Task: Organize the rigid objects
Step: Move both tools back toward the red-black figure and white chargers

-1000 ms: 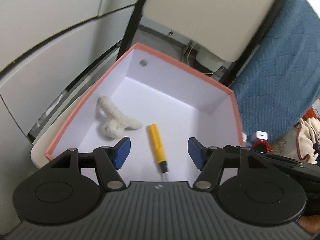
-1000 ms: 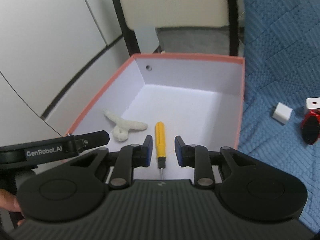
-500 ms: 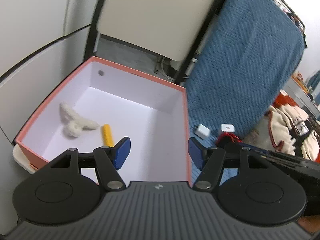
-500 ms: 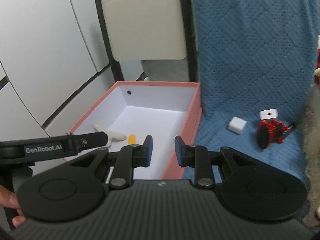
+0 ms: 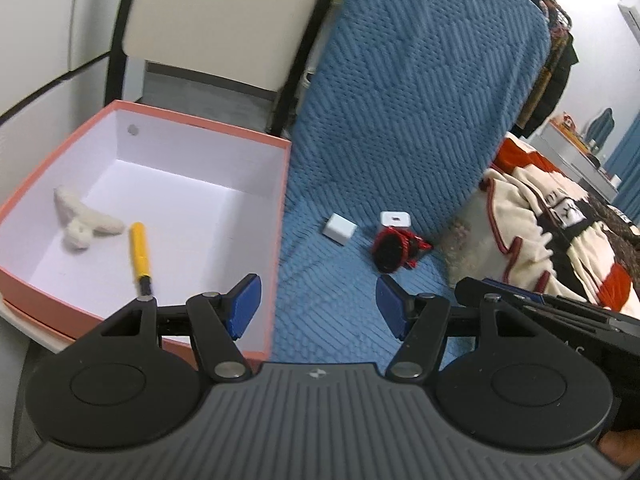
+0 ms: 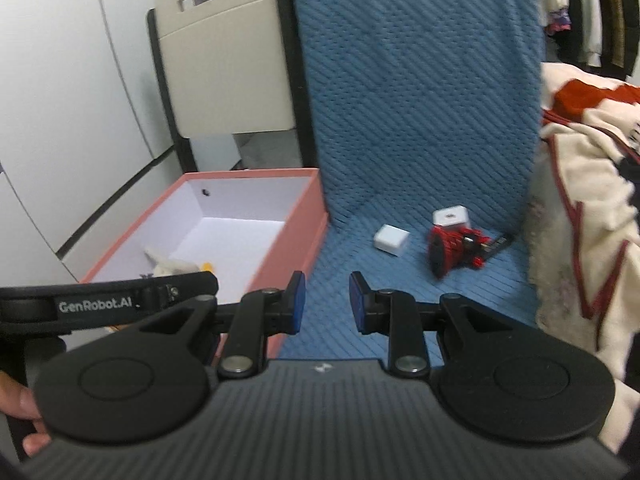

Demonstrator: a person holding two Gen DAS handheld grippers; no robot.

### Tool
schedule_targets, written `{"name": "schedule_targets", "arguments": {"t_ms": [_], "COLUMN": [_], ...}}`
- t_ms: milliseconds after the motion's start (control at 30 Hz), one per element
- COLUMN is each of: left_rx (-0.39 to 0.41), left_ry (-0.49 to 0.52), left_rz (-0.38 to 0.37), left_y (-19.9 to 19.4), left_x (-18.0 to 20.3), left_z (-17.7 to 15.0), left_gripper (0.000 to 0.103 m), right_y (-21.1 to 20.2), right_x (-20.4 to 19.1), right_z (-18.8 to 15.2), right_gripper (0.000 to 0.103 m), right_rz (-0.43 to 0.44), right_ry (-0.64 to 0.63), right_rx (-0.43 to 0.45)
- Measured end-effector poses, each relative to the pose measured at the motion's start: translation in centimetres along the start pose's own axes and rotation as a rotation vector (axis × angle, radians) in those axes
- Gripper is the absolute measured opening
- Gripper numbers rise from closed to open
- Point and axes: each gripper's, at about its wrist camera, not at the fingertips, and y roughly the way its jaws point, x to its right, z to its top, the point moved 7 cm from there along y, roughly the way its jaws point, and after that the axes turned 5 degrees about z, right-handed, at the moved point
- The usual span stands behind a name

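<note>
A pink box [image 5: 280,184] with a white inside stands at the left on a blue quilted cover; it also shows in the right wrist view [image 6: 304,216]. In it lie a yellow screwdriver [image 5: 139,248] and a white fuzzy piece [image 5: 82,220]. On the cover to the right lie a white cube [image 5: 339,230], a second white cube [image 5: 395,221] and a red and black toy [image 5: 394,249], which also shows in the right wrist view [image 6: 452,248]. My left gripper [image 5: 318,306] is open and empty above the box's right edge. My right gripper [image 6: 327,303] is partly open and empty, short of the cubes.
A blue quilted cover [image 5: 420,92] rises as a backrest behind the objects. A cream and red blanket [image 5: 560,220] lies at the right. A beige chair back [image 6: 224,80] and white panels stand behind the box. Clothes hang at the far right.
Both grippers have pulled back from the box and swung right. The screwdriver and fuzzy piece stay in the box. The cubes and red toy have come into view.
</note>
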Motion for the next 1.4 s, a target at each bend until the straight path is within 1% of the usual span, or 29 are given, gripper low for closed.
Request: {"name": "schedule_targets", "arguments": {"t_ms": [167,333,533,633,800,967,1100,1200,1267,1400], "left_rx": [-0.008,-0.012,-0.03,-0.034,-0.045,-0.042,-0.04,-0.045,-0.054,-0.066], "left_ry": [0.012,0.021,0.06,0.079,0.095,0.097,0.108,0.124,0.135,0.173], "left_rz": [-0.018,-0.007,-0.011,-0.005,-0.001,0.003,-0.005,0.001,0.001,-0.018], "left_y": [0.4,1.1,2.3,3.2,5.2,7.7,9.4,10.9,11.9,14.0], "left_x": [2.1,3.6,6.2,7.4,8.6,9.0,9.3,9.4,9.4,9.4], "left_z": [-1.0,-1.6,-2.5,-3.0,-3.5,-2.9,-2.3,-1.9,-1.8,-1.8], "left_gripper": [0.069,0.069,0.069,0.069,0.069,0.069,0.069,0.069,0.069,0.069], "right_y": [-1.4,-2.1,-3.0,-3.1,-2.1,-0.4,0.8,2.1,3.0,4.4], "right_x": [2.8,5.2,7.7,8.8,10.7,12.1,12.7,13.5,13.8,14.1], "right_z": [-1.5,-3.0,-4.7,-5.7,-6.6,-6.6,-5.8,-5.1,-4.6,-3.6], "right_gripper": [0.028,0.028,0.028,0.028,0.028,0.028,0.028,0.028,0.028,0.028], "right_rz": [-0.039,-0.071,-0.116,-0.144,-0.158,-0.175,-0.175,-0.176,-0.18,-0.15], "right_ry": [0.024,0.044,0.059,0.058,0.113,0.15,0.16,0.187,0.182,0.185], "right_rx": [0.002,-0.01,-0.006,-0.007,-0.009,-0.002,0.029,0.033,0.034,0.045]}}
